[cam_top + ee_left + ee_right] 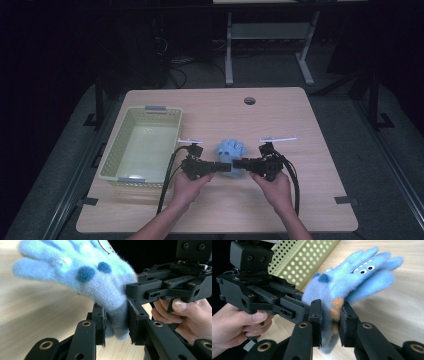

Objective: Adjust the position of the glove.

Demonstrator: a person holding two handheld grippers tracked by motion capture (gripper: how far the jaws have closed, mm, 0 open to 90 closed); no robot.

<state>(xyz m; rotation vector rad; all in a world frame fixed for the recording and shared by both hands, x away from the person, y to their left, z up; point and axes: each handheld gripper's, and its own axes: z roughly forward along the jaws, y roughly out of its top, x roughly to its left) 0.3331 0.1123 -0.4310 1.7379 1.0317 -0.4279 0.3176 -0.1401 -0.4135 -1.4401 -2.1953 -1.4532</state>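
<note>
Two hand-held black two-jaw grippers, both pinching one item. You hold them low on the table, jaws pointing inward at each other.

1. Left gripper: in your left hand, at about 7 o'clock from the table's centre. Its jaws are pressed onto the cuff end of the fuzzy light-blue knitted glove. In the left gripper view the left gripper has the fabric squeezed between its two pads, the glove's fingers fanning away toward 10 o'clock, two dark-blue spots on its back.

2. Right gripper: in your right hand, at about 5 o'clock from the table's centre. It too is clamped on the glove's cuff from the opposite side. In the right gripper view the right gripper grips the blue pile, with an orange patch showing between the pads; a printed cartoon face with white eyes sits on the glove toward 1 o'clock.

3. Glove: held between the two grippers near table centre, fingers pointing toward 12 o'clock in the high view. Whether its fingers touch the tabletop, you cannot tell.

4. Pale yellow-green perforated plastic basket, rectangular, with grey handle clips: at 9 o'clock from the glove, just beside your left gripper.

5. Light wooden rectangular table, with a round cable hole at 12 o'clock near its far edge.

6. Black cables: trailing from each gripper toward 6 o'clock.
</note>
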